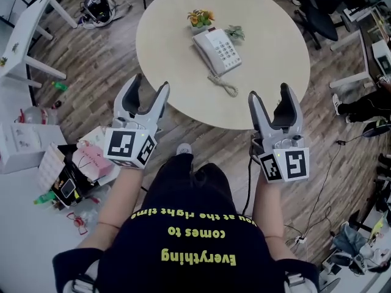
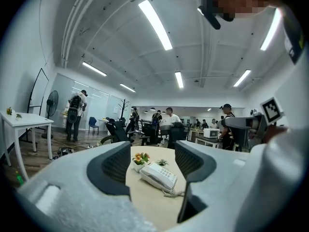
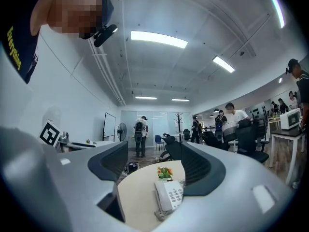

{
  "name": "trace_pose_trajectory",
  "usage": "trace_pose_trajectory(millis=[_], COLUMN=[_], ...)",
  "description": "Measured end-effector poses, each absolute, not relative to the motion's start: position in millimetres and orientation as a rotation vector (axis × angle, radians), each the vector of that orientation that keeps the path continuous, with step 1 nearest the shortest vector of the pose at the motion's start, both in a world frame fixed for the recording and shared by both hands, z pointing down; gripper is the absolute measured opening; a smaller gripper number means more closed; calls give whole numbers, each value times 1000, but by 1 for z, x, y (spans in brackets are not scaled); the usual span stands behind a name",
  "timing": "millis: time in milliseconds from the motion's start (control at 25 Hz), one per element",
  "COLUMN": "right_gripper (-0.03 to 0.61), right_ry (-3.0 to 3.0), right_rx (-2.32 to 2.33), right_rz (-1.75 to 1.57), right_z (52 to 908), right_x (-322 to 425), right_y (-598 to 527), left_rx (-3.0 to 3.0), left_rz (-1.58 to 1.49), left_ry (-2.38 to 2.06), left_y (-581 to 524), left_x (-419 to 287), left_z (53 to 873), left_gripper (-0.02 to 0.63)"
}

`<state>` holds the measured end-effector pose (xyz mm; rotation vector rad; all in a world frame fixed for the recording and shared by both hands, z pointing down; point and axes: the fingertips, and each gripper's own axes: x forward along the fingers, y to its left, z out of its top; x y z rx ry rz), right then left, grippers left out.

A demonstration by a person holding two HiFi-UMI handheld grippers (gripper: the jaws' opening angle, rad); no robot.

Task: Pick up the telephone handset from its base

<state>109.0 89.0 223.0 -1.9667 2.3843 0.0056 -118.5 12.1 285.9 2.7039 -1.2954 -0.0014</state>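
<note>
A white telephone (image 1: 217, 50) with its handset (image 1: 203, 52) resting along the base's left side sits on the round beige table (image 1: 269, 60), its coiled cord (image 1: 225, 85) trailing toward me. My left gripper (image 1: 150, 91) hovers at the table's near left edge, open and empty. Off the near right edge, my right gripper (image 1: 269, 94) is also open and empty. Both are well short of the phone. The left gripper view frames the telephone (image 2: 158, 176) between its jaws; the right gripper view shows the telephone (image 3: 169, 196) too.
A small pot of orange flowers (image 1: 200, 19) and a little green plant (image 1: 234, 33) stand just behind the phone. Boxes and clutter (image 1: 67, 170) lie on the floor at left, office chairs (image 1: 321, 11) at far right. Several people stand in the background of the gripper views.
</note>
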Motion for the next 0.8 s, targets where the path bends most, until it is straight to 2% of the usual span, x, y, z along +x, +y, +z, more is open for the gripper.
trace_pose_trajectory(millis=[520, 800], right_gripper=[348, 350], right_ry=[2435, 2511], right_rx=[-1951, -1825], right_rz=[-47, 1], right_z=[244, 229], right_x=[136, 175], right_y=[31, -29], left_rx=[2654, 2636], left_rz=[12, 2], left_ry=[-1353, -1471], left_y=[-45, -84], left_x=[-98, -54], left_z=[299, 284], left_gripper=[290, 290])
